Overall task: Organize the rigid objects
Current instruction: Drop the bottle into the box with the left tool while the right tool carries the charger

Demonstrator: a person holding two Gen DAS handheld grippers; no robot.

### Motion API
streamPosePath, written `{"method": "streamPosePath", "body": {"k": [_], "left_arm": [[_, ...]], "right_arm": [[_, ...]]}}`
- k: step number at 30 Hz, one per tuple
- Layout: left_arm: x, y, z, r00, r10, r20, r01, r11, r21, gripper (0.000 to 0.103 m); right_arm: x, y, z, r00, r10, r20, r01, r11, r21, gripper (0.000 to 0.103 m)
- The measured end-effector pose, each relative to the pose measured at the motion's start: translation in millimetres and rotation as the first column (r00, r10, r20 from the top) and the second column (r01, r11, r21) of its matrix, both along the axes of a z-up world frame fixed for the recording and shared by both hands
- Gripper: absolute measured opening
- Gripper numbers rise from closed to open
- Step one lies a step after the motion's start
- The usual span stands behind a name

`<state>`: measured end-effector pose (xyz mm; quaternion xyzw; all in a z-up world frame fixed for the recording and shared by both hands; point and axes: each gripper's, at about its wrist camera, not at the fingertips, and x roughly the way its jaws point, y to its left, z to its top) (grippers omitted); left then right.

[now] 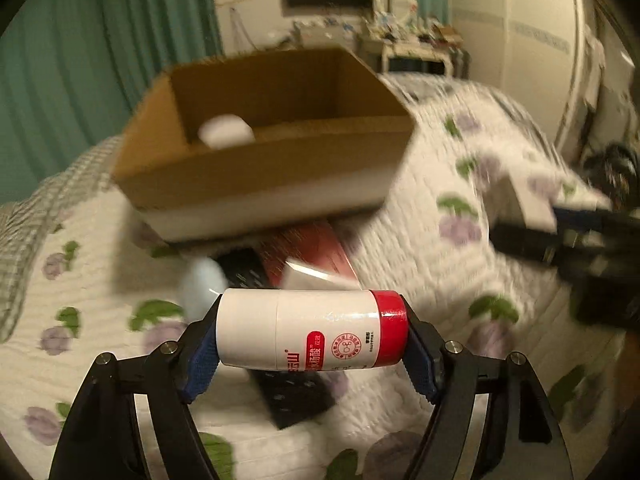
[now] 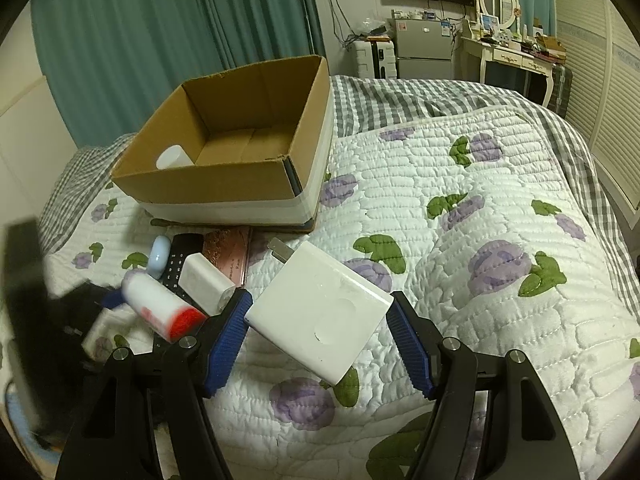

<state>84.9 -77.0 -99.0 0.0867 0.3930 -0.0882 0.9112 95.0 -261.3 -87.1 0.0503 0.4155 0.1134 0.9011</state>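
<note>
While blurred leftward, right view resolves charger [image 2: 320,310]

Box [image 2: 224,184] on quilt [image 2: 460,240] w/ cylinder [image 2: 173,158] inside; remote [image 2: 178,266], case [image 2: 228,254] & pod [image 2: 159,256] just in front.

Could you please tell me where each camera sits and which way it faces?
Left wrist: behind the left claw, facing the cardboard box; its fingers clamp a red-capped bottle.
Right wrist: behind the right claw, facing the same box; its fingers clamp a white charger.
Shared: box, bottle, flowered quilt.
</note>
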Motion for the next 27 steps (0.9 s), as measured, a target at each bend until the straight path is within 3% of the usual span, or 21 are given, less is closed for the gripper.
{"method": "streamPosePath", "body": {"k": [4,9,14,20,27], "left_arm": [[2,21,47,0.996,0.057,0.072,-0.052,0.997,-0.062,0.078],[29,34,102,0.983,0.089,0.160,-0.071,0.991,-0.113,0.078],[82,31,136,0.970,0.088,0.226,-0.071,0.994,-0.083,0.078],[140,33,117,0.975,0.081,0.205,-0.067,0.995,-0.078,0.078],[172,41,69,0.982,0.084,0.171,-0.072,0.994,-0.077,0.079]], "right_arm": [[-1,3,13,0.999,0.017,0.027,-0.017,1.000,0.003,0.069],[16,9,53,0.992,0.063,0.110,-0.062,0.998,-0.017,0.069],[60,14,113,0.971,0.071,0.229,-0.071,0.997,-0.009,0.069],[113,38,139,0.949,0.088,0.302,-0.081,0.996,-0.036,0.069],[155,56,95,0.966,0.118,0.230,-0.104,0.992,-0.073,0.069]]}}
